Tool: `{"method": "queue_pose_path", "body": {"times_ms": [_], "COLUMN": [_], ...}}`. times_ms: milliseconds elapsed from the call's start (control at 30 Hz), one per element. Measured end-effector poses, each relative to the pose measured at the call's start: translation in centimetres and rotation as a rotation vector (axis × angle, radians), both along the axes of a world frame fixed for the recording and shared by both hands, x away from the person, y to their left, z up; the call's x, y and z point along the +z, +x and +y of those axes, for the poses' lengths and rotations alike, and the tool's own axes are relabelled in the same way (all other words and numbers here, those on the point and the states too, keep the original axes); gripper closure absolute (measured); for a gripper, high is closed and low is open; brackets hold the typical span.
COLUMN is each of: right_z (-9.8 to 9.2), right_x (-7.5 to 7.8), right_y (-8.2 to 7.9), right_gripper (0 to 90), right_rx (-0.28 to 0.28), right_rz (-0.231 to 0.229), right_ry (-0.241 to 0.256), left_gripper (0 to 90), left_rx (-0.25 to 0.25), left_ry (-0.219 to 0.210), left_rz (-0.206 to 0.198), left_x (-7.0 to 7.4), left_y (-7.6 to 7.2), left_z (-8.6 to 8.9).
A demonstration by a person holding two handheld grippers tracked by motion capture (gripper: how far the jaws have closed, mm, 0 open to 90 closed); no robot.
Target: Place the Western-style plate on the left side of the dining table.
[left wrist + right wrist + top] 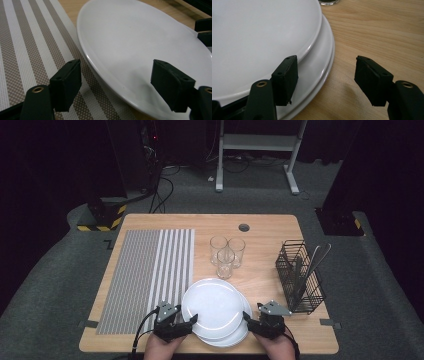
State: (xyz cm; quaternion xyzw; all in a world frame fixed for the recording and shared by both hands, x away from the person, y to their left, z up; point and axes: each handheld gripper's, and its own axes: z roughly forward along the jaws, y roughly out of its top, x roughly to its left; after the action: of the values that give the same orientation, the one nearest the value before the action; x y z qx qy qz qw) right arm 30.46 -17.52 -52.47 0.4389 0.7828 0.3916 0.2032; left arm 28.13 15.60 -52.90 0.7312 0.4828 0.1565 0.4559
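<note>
**High view: both grippers at plate stack, nothing held**

High view: I see the left gripper (192,321) and right gripper (248,322) flanking the top plate (212,307), stacked at the table's (260,222) near edge.

Left gripper view: jaws spread, straddling the plate rim (140,45) over the striped placemat (30,45).

Right gripper view: jaws released around the lower plate's (318,67) edge.

Black two-jaw left gripper (192,320) held low in left hand (162,346), jaws spread wide. Black two-jaw right gripper (247,321) held in right hand (277,347), jaws also spread wide.
</note>
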Motion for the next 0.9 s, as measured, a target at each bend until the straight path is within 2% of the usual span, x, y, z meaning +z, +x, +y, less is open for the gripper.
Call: {"method": "queue_pose_path", "body": {"times_ms": [133,167,200,333,400,500,700,900], "right_z": [0.2,0.2,0.3,0.5,0.6,0.7,0.9,0.9], "right_x": [0.0,0.0,0.0,0.0,0.0,0.1,0.2,0.3], "right_y": [-0.3,-0.3,-0.3,-0.1,0.0,0.1,0.5,0.9], "right_gripper": [35.8,36.2,36.8,37.8,37.8,38.0,37.4,37.4], "right_rx": [0.009,0.012,0.013,0.014,0.011,0.010,0.009,0.004], "right_rz": [-0.005,-0.004,-0.005,-0.003,0.001,-0.005,-0.008,-0.003], "right_ry": [-0.008,-0.009,-0.013,-0.025,-0.021,-0.023,-0.022,-0.012], "left_gripper": [28.5,28.4,26.5,29.1,30.7,31.7,34.4,36.9], "left_rx": [-0.040,-0.043,-0.047,-0.041,-0.044,-0.042,-0.037,-0.023], "left_ry": [0.006,0.012,0.001,-0.004,-0.004,0.018,0.020,-0.018], "left_rz": [0.012,0.013,0.018,-0.015,-0.017,-0.044,-0.054,-0.026], "left_x": [0.0,0.0,0.0,0.4,0.5,0.8,0.9,0.5], "left_y": [-0.2,-0.2,-0.2,0.0,0.1,0.8,2.3,3.4], "left_z": [-0.8,-1.1,-1.2,-1.4,-1.4,-1.7,-1.6,-1.2]}}
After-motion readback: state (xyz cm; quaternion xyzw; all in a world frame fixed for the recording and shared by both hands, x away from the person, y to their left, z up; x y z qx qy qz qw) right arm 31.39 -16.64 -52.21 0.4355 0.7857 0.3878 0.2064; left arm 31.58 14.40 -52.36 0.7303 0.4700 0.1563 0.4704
